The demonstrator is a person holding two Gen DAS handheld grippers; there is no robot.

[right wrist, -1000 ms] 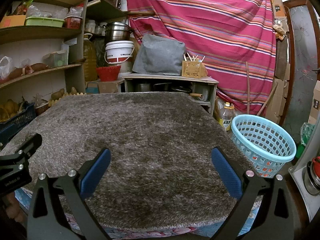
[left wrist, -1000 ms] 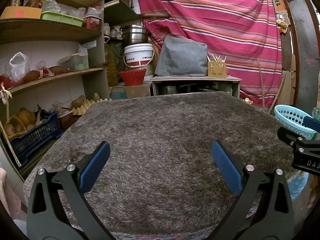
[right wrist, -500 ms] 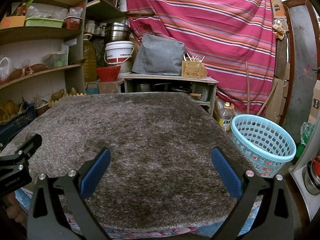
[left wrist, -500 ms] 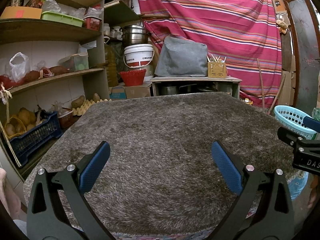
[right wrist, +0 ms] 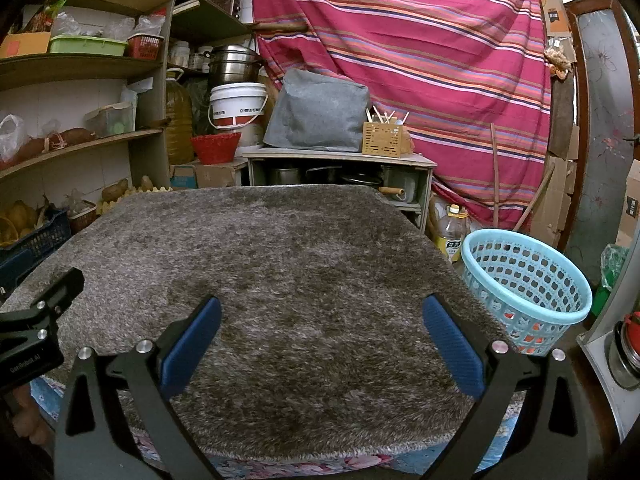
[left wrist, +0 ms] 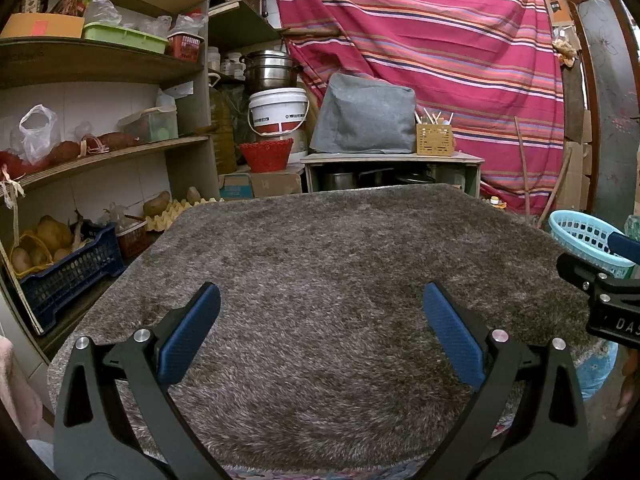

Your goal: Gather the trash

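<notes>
My left gripper (left wrist: pixel 320 312) is open and empty, held over the near part of a table covered with a shaggy grey-brown rug (left wrist: pixel 328 248). My right gripper (right wrist: pixel 322 316) is open and empty over the same rug (right wrist: pixel 288 248). A light blue plastic basket (right wrist: pixel 524 280) stands on the floor beside the table's right edge, with some red and white bits showing through its lower holes; it also shows in the left wrist view (left wrist: pixel 584 236). I see no loose trash on the rug. Each gripper's body shows at the edge of the other's view.
Wooden shelves (left wrist: pixel 100 156) with bags, boxes and a blue crate of potatoes (left wrist: pixel 60 268) stand on the left. A low cabinet (right wrist: pixel 340 176) with a grey cover, a white bucket (right wrist: pixel 236 104) and a red bowl are behind the table. A striped red cloth hangs at the back.
</notes>
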